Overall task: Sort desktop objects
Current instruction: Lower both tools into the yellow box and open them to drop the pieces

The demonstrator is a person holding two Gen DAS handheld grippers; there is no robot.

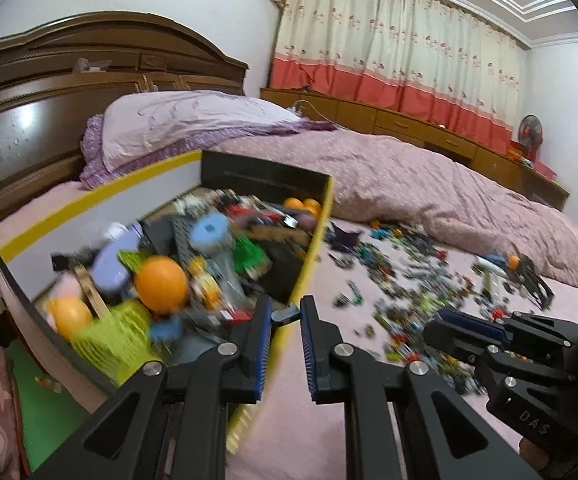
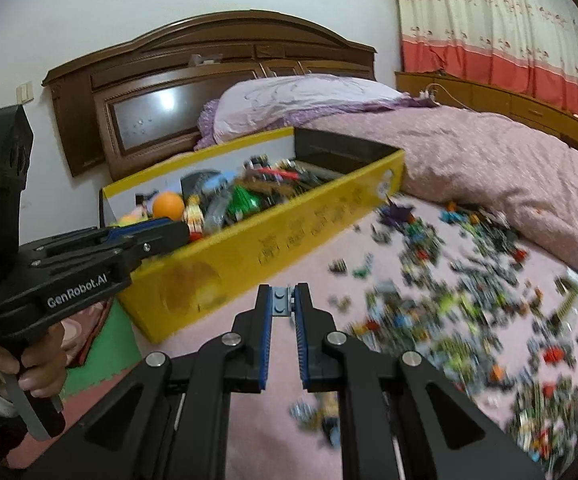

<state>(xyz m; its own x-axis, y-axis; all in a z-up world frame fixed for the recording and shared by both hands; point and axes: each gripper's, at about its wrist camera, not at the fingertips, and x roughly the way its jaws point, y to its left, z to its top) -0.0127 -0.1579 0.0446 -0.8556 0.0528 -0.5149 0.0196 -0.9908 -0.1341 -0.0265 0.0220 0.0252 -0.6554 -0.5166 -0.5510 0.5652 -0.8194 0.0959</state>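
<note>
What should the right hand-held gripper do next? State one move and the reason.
Probably carry it left over the yellow box and open. The right hand-held gripper is shut on a small grey brick above the pink sheet, short of the box wall, and the box already holds sorted toys.

Glossy carved wood headboard [image 2: 209,92]; soft matt cloth quilt [image 2: 489,168]; printed cardboard box [image 2: 289,236]; matt black plastic grippers [image 2: 281,304], ribbed blue pads [image 2: 267,344], shiny metal pins.
</note>
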